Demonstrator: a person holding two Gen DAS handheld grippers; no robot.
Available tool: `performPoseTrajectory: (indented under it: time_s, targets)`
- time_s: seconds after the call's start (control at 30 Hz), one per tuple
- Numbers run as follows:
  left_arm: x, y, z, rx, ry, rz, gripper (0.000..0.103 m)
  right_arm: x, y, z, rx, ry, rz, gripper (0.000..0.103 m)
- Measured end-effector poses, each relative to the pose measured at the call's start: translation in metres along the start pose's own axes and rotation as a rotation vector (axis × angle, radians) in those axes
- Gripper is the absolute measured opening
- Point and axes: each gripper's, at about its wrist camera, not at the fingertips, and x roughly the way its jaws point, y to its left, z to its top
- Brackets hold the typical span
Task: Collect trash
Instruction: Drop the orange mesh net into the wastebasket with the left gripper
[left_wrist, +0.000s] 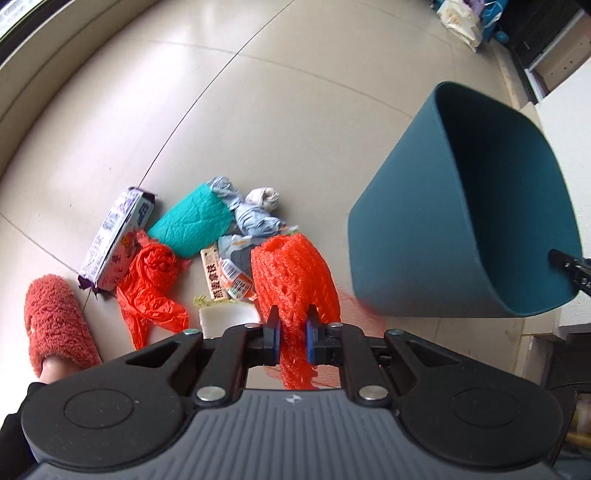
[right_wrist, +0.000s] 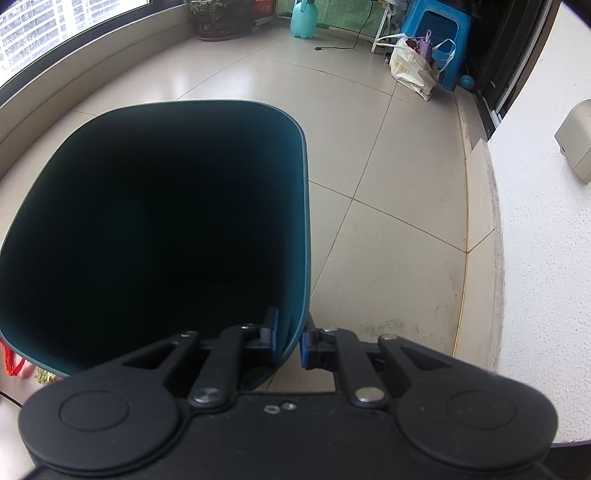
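Red fuzzy slipper (left_wrist: 59, 321), blue plastic stool (right_wrist: 439, 37), perhaps a shopping bag (right_wrist: 413, 68)

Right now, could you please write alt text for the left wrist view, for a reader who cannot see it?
The left gripper pinches an orange foam net above a trash pile on the tiled floor. The teal bin is tilted at right, its rim held by the right gripper.

The teal bin (left_wrist: 424, 236) mouth is unobstructed; its interior appears dark. Bare floor (left_wrist: 258, 110) lies beyond the trash pile (left_wrist: 192, 236). A red slipper (left_wrist: 55, 321) borders the pile's left side. Right of the bin, a white wall (right_wrist: 535, 258) limits passage.
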Motion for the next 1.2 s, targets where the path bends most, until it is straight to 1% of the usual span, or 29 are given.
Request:
performPoseTrajectory:
  time_s: [0.03, 0.13, 0.17, 0.23, 0.27, 0.3, 0.33, 0.4, 0.47, 0.53, 0.6, 0.63, 0.7, 0.77, 0.87, 0.9, 0.93, 0.97, 1.03, 1.07, 1.1, 1.13, 1.17, 1.2]
  targets:
    - [-0.011, -0.01, 0.0, 0.021, -0.018, -0.009, 0.012, -0.001, -0.002, -0.002, 0.008, 0.001, 0.005, 0.01]
    - [-0.042, -0.047, 0.017, 0.079, -0.074, -0.057, 0.012, -0.002, -0.007, -0.004, 0.025, 0.007, 0.013, 0.01]
    - [-0.051, -0.062, 0.025, 0.099, -0.091, -0.084, 0.012, -0.002, -0.009, -0.004, 0.031, 0.01, 0.015, 0.01]
    - [-0.063, -0.088, 0.039, 0.139, -0.12, -0.116, 0.012, -0.001, -0.012, -0.003, 0.038, 0.013, 0.013, 0.01]
    - [-0.068, -0.106, 0.046, 0.165, -0.143, -0.12, 0.012, 0.0, -0.013, -0.002, 0.041, 0.014, 0.014, 0.01]
    - [-0.068, -0.121, 0.053, 0.183, -0.147, -0.128, 0.012, 0.0, -0.014, -0.002, 0.043, 0.016, 0.016, 0.01]
    - [-0.064, -0.135, 0.059, 0.202, -0.14, -0.134, 0.012, 0.002, -0.017, 0.002, 0.046, 0.017, 0.017, 0.01]
    - [-0.051, -0.158, 0.068, 0.236, -0.126, -0.114, 0.012, 0.004, -0.017, 0.002, 0.047, 0.016, 0.017, 0.01]
    - [-0.032, -0.176, 0.073, 0.268, -0.108, -0.087, 0.012, 0.007, -0.018, 0.004, 0.049, 0.015, 0.016, 0.01]
    - [-0.01, -0.185, 0.077, 0.273, -0.067, -0.075, 0.012, 0.01, -0.021, 0.005, 0.055, 0.014, 0.02, 0.01]
    - [0.011, -0.189, 0.079, 0.279, -0.023, -0.084, 0.012, 0.011, -0.023, 0.005, 0.053, 0.012, 0.02, 0.01]
    - [0.022, -0.19, 0.079, 0.279, -0.007, -0.072, 0.012, 0.012, -0.022, 0.004, 0.054, 0.01, 0.021, 0.01]
    - [0.037, -0.191, 0.075, 0.29, -0.007, -0.043, 0.012, 0.013, -0.025, 0.004, 0.056, 0.009, 0.027, 0.011]
    - [0.054, -0.193, 0.072, 0.306, 0.019, -0.011, 0.012, 0.014, -0.025, 0.003, 0.057, 0.007, 0.03, 0.011]
    - [0.067, -0.191, 0.067, 0.319, 0.044, 0.0, 0.013, 0.016, -0.028, 0.004, 0.053, 0.006, 0.029, 0.011]
    - [0.069, -0.191, 0.066, 0.319, 0.048, -0.001, 0.015, 0.016, -0.028, 0.005, 0.054, 0.005, 0.03, 0.011]
    - [0.07, -0.19, 0.065, 0.316, 0.05, -0.005, 0.016, 0.017, -0.029, 0.006, 0.055, 0.005, 0.03, 0.011]
    - [0.07, -0.189, 0.064, 0.316, 0.048, -0.012, 0.021, 0.017, -0.029, 0.006, 0.056, 0.006, 0.031, 0.011]
    - [0.066, -0.189, 0.061, 0.317, 0.029, -0.037, 0.027, 0.016, -0.027, 0.004, 0.058, 0.005, 0.032, 0.011]
    - [0.062, -0.188, 0.06, 0.316, 0.016, -0.057, 0.034, 0.016, -0.026, 0.003, 0.058, 0.005, 0.031, 0.011]
    - [0.058, -0.187, 0.06, 0.312, 0.007, -0.074, 0.046, 0.014, -0.023, -0.001, 0.056, 0.005, 0.03, 0.011]
    - [0.052, -0.184, 0.06, 0.305, -0.014, -0.099, 0.055, 0.012, -0.02, -0.004, 0.056, 0.004, 0.03, 0.011]
    - [0.044, -0.181, 0.059, 0.301, -0.042, -0.122, 0.069, 0.012, -0.02, -0.004, 0.057, 0.004, 0.03, 0.011]
    - [0.037, -0.179, 0.058, 0.297, -0.07, -0.139, 0.076, 0.011, -0.018, -0.006, 0.057, 0.004, 0.029, 0.011]
